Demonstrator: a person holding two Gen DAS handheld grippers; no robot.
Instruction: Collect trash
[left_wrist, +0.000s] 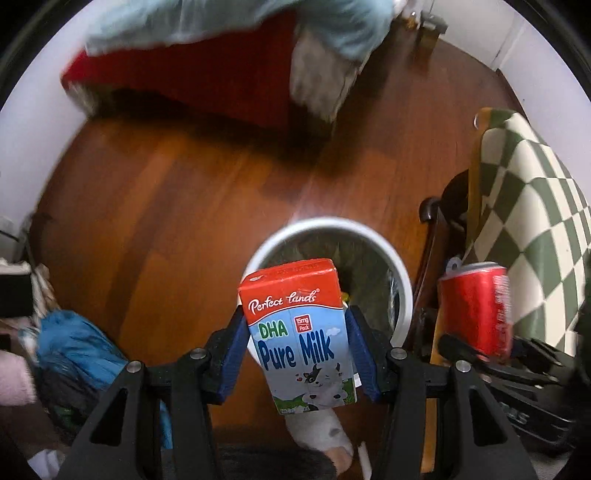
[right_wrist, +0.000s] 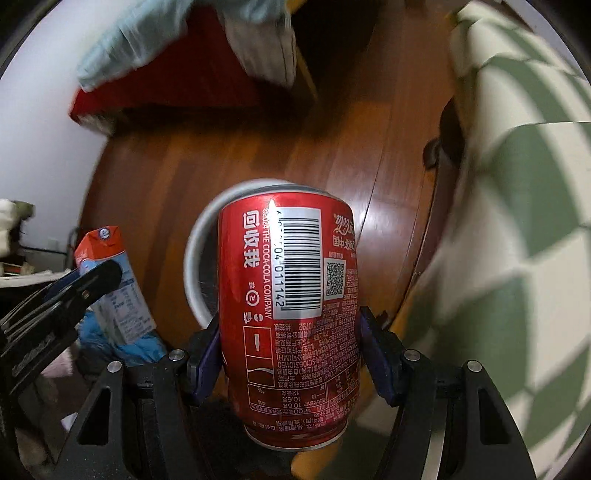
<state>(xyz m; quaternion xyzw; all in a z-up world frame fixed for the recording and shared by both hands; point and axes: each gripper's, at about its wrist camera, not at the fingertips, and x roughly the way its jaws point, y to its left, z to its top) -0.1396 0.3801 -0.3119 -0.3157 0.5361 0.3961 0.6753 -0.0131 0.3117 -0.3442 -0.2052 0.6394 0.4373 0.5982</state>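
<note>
My left gripper (left_wrist: 295, 343) is shut on a red and blue "Pure Milk" carton (left_wrist: 301, 332) and holds it above the near rim of a white round trash bin (left_wrist: 402, 291) on the wooden floor. My right gripper (right_wrist: 290, 354) is shut on a red Coca-Cola can (right_wrist: 291, 314), held upright over the same bin (right_wrist: 194, 258). The can also shows in the left wrist view (left_wrist: 476, 310), to the right of the carton. The carton shows in the right wrist view (right_wrist: 114, 280), at the left. The bin's inside is mostly hidden.
A green and white checkered cloth (left_wrist: 535, 229) hangs over furniture at the right. A red bed frame (left_wrist: 192, 81) with a light blue blanket (left_wrist: 236, 22) stands at the back. Blue and mixed clothes (left_wrist: 74, 347) lie at the left. The wooden floor (left_wrist: 177, 206) spreads between.
</note>
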